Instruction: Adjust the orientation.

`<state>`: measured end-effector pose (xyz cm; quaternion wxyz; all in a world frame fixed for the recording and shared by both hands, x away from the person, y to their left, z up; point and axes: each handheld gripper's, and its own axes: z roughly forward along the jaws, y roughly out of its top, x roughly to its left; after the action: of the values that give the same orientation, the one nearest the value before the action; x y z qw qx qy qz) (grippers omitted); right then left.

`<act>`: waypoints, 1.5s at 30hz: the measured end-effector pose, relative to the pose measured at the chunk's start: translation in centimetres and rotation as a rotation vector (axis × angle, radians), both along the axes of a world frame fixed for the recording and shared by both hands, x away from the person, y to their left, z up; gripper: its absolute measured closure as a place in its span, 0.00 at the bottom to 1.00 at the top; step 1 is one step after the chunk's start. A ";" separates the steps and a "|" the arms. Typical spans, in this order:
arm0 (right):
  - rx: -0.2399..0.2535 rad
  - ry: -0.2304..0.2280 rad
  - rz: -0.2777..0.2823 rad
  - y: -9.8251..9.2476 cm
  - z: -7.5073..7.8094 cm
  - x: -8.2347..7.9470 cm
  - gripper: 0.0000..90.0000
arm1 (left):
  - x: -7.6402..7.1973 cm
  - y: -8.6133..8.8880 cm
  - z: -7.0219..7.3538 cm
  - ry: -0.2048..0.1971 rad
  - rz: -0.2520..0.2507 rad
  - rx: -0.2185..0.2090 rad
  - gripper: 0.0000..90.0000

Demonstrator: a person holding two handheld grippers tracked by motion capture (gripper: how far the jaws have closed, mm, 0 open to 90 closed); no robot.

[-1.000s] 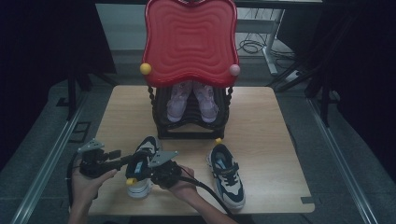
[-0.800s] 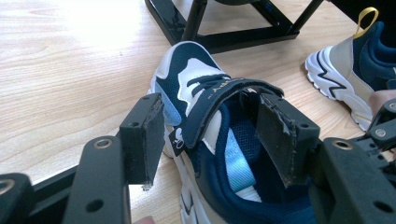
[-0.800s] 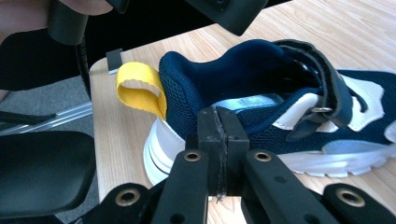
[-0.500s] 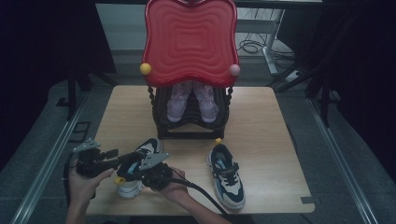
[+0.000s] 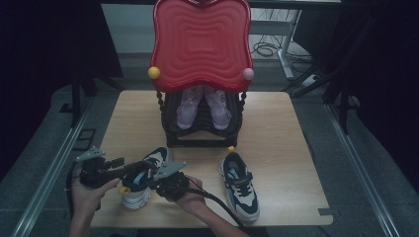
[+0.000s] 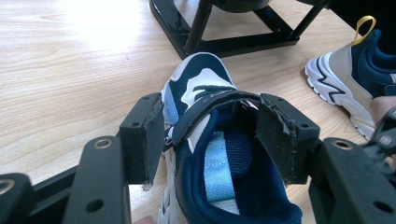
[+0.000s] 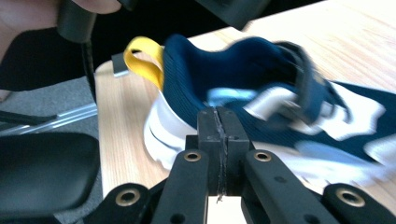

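Navy-and-white sneaker (image 5: 142, 178) sits near the front-left corner of the desk (image 5: 276, 128), toe toward the rack, yellow heel loop (image 7: 144, 60) at the back. Its strap (image 6: 210, 109) arches over the opening.

Left hand-held gripper (image 6: 210, 140) straddles the shoe's opening: jaws stand wide, one pad on each side of the strap and collar, pads look to be pressing the upper, though contact on the left pad is hard to confirm. In the high view it (image 5: 129, 170) comes in from the left, held in the person's left hand (image 5: 89, 195).

Right hand-held gripper (image 7: 218, 126) has its jaws together with nothing between them, just beside the shoe's heel side; shoe is blurred there. In the high view it (image 5: 165, 170) sits against the shoe's right flank.

Matching second sneaker (image 5: 239, 185) lies apart to the right, flat on the desk. Behind, a black shoe rack (image 5: 202, 128) holds a pair of pink shoes (image 5: 203, 106) under a red wavy tray (image 5: 201, 44).
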<state>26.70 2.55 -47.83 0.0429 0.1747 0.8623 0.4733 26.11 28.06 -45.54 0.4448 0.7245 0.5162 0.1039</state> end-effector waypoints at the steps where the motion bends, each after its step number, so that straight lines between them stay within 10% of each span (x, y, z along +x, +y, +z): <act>1: -0.004 -0.002 -0.016 -1.0 0.3 0.1 1.00 | 0.0 -0.1 0.1 -0.002 -0.005 0.002 0.47; 28: -0.002 -0.029 -0.184 -14.6 2.4 -0.6 0.99 | -0.1 -0.5 -0.1 0.004 -0.004 0.014 0.47; 45: -0.008 -0.017 -0.235 -18.5 1.6 -1.6 0.99 | -0.1 -0.4 0.2 -0.008 -0.006 0.003 0.47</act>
<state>25.08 -16.00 -46.20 0.1061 0.2706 0.8372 0.4632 26.01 27.69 -45.35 0.4459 0.7264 0.5121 0.1064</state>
